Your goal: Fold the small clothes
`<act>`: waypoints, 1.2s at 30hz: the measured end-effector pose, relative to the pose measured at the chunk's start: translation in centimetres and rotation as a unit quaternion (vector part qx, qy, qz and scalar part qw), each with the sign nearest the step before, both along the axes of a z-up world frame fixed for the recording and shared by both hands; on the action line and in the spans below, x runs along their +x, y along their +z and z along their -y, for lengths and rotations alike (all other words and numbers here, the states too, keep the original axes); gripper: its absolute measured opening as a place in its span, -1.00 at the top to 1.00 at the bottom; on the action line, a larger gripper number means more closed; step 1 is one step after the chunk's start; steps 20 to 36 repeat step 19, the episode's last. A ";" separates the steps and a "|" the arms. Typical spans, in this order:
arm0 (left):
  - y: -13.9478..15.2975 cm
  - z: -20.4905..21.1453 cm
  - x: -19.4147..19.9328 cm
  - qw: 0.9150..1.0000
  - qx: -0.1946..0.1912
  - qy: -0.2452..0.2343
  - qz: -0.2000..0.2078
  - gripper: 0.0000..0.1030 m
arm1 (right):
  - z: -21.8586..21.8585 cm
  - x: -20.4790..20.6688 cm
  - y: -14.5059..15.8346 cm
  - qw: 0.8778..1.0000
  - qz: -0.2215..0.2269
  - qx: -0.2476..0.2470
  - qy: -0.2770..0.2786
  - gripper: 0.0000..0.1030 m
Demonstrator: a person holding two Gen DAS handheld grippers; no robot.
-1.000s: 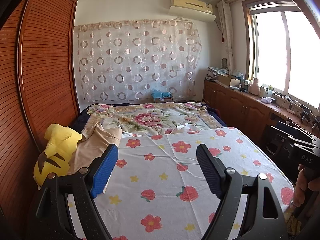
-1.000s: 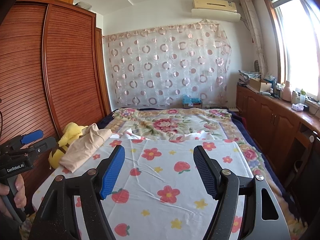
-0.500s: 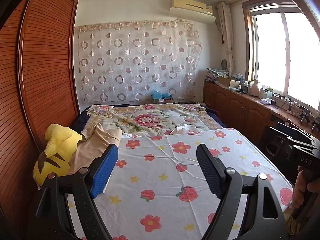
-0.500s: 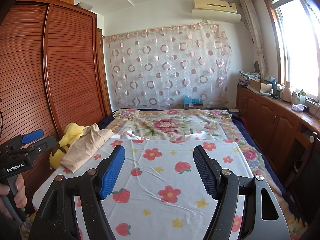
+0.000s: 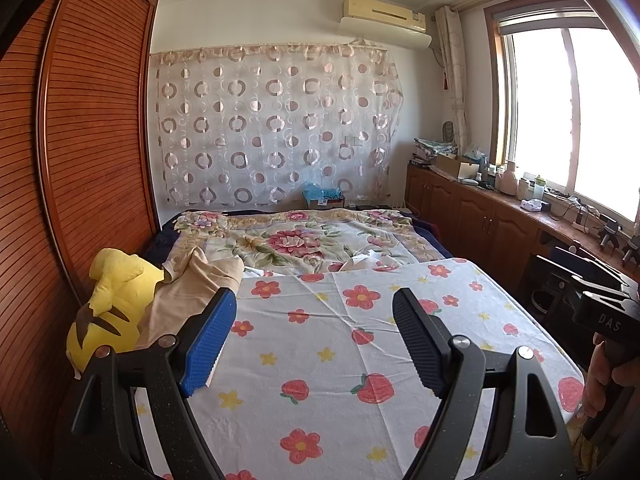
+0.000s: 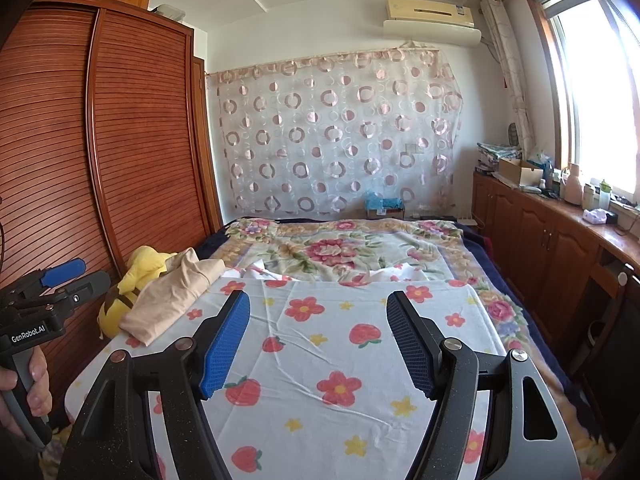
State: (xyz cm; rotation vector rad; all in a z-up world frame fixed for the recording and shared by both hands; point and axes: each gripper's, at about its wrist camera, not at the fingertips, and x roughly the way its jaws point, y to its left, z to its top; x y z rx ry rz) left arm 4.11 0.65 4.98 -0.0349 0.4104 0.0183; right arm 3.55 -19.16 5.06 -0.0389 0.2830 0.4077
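Both grippers hover over the near end of the bed, nothing between the fingers on either one.

Left gripper [image 5: 312, 334]: fingers spread wide, blue pad on one side, dark pad on the other, pointing slightly down at the white sheet with red flowers, strawberries and yellow stars [image 5: 360, 360]. Right gripper [image 6: 318, 336]: same, fingers spread, empty, over the same sheet.

Task item: crumpled beige garment [image 5: 188, 300] lies at the left edge of the bed, draped partly over a yellow plush toy with brown stripes [image 5: 108, 312]. It sits just beyond the left gripper's blue pad in the left wrist view, not touched by it. In the right wrist view the garment [image 6: 172, 296] is off to the left, well apart from the right gripper's fingers.

Farther up the bed: floral blanket with large pink blooms [image 5: 304, 240]. Brown slatted wooden wardrobe [image 5: 92, 152] runs along the left side. A hand [image 6: 32, 384] holds the left gripper's handle at the right wrist view's left edge.
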 end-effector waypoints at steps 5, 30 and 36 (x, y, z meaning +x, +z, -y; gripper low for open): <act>0.0 0.0 -0.1 1.000 -0.001 0.000 0.002 -0.58 | 0.1 0.1 0.0 1.000 -0.001 0.001 0.000 -0.41; -0.2 0.0 -0.1 1.000 -0.001 0.000 0.001 -0.58 | 0.2 -0.1 0.1 1.000 0.000 0.002 0.001 -0.41; -0.2 0.0 -0.1 1.000 -0.001 0.000 0.001 -0.58 | 0.2 -0.1 0.1 1.000 0.000 0.002 0.001 -0.41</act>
